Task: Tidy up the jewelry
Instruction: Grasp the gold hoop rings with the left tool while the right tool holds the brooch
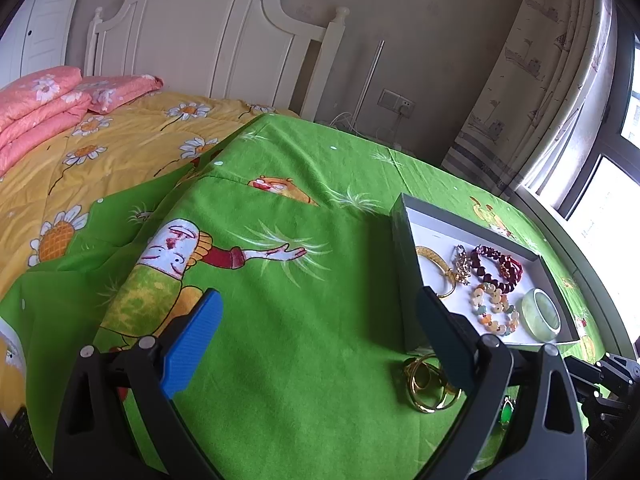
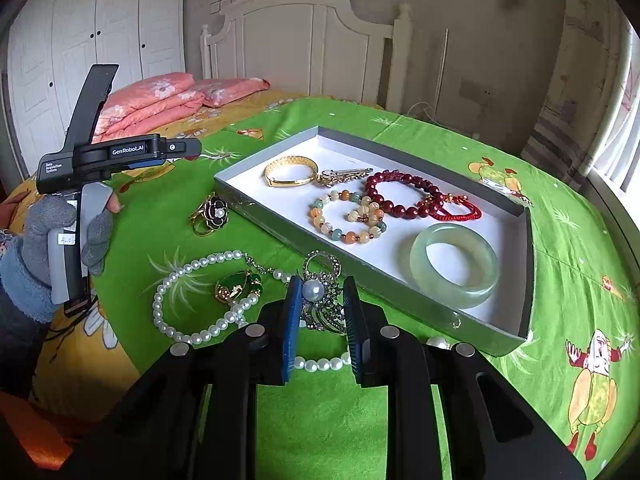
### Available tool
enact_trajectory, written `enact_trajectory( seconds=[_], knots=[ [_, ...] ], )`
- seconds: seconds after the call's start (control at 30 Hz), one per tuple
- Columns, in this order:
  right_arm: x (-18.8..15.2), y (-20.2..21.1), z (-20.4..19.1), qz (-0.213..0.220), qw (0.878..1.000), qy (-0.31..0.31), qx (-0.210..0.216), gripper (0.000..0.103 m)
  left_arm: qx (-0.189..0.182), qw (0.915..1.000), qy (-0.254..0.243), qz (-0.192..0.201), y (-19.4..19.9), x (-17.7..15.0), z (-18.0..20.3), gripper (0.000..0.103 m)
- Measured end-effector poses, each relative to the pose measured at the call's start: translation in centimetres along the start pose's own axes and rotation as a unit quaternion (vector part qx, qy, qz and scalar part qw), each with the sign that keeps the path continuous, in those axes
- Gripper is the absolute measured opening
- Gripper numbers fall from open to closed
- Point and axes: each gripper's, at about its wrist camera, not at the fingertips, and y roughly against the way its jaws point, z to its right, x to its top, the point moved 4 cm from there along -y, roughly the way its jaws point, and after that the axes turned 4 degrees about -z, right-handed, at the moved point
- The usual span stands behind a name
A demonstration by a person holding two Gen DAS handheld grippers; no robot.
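The right gripper [image 2: 320, 308] pinches the pearl brooch [image 2: 320, 294] just beside the gray tray [image 2: 528, 264], where 5 bracelets lie, likely its destination. The left gripper [image 1: 320, 340] hangs spread and empty above the green cloth [image 1: 280, 320], out of the way.

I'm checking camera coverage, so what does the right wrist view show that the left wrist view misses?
Only the right wrist view shows the pearl necklace, the right gripper shut on a pearl brooch, and the gloved hand holding the left gripper.

Only the left wrist view shows the left gripper standing open, empty.

Both show the tray with the jade bangle and the dark red bead bracelet.
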Motion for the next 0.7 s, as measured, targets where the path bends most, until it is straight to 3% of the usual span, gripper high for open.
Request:
enact_trajectory(
  seconds=[0.17,0.27,0.4,0.5,0.63,0.7],
  knots=[
    [-0.9,3.0,3.5,-0.007,0.999,-0.049,0.023,0.021,-0.001,1.0000,0.000,-0.003,-0.1,0.0,0.0,0.096],
    [-2.6,3.4,4.4,-0.013,0.990,-0.100,0.096,0.021,-0.001,1.0000,0.000,-0.002,0.0,-0.1,0.0,0.096],
    [-3.7,2.8,4.0,-0.034,0.991,-0.098,0.086,0.020,0.002,1.0000,0.003,-0.007,-0.1,-0.1,0.0,0.096],
    [-3.4,3.1,3.8,-0.032,0.995,-0.079,0.049,0.021,0.000,1.0000,0.001,-0.008,-0.1,-0.1,0.1,0.096],
    [-3.3,1.8,4.1,-0.027,0.994,-0.091,0.061,0.021,-0.014,0.9998,-0.009,-0.013,0.1,-0.1,0.5,0.096],
    [-3.6,0.9,4.3,-0.030,0.995,-0.084,0.043,0.023,-0.010,0.9998,-0.017,-0.008,0.7,-0.3,0.8,0.096]
  ],
)
